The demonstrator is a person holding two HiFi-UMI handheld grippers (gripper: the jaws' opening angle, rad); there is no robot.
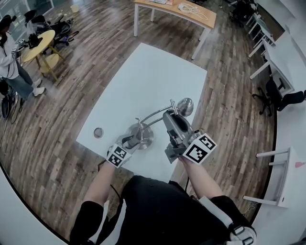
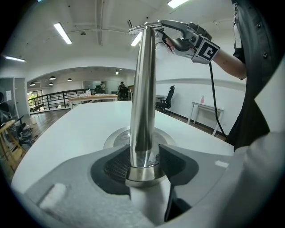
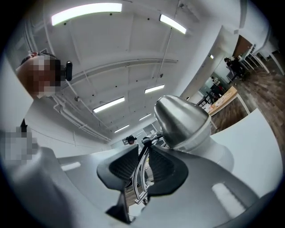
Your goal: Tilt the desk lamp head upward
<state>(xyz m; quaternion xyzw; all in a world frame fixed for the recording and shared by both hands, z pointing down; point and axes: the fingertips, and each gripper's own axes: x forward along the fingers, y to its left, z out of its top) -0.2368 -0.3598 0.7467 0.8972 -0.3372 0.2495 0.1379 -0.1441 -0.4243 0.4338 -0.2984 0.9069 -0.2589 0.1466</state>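
Note:
A chrome desk lamp stands near the front edge of the white table (image 1: 153,76). It has a round base (image 1: 145,138), an upright post (image 2: 143,89) and a thin curved arm (image 1: 155,114) that runs to a dome head (image 1: 186,106). My left gripper (image 1: 129,141) is shut on the post just above the base, with both pads (image 2: 116,167) against the metal. My right gripper (image 1: 171,116) is raised and shut on the arm (image 3: 141,167) just behind the head (image 3: 182,122). The head's dome faces the right gripper's camera.
A small round cable hole (image 1: 98,132) is set in the table left of the lamp. A wooden table (image 1: 177,9) stands beyond, white desks and an office chair (image 1: 282,98) to the right, a white stool (image 1: 275,177) near right, and a person (image 1: 9,62) far left.

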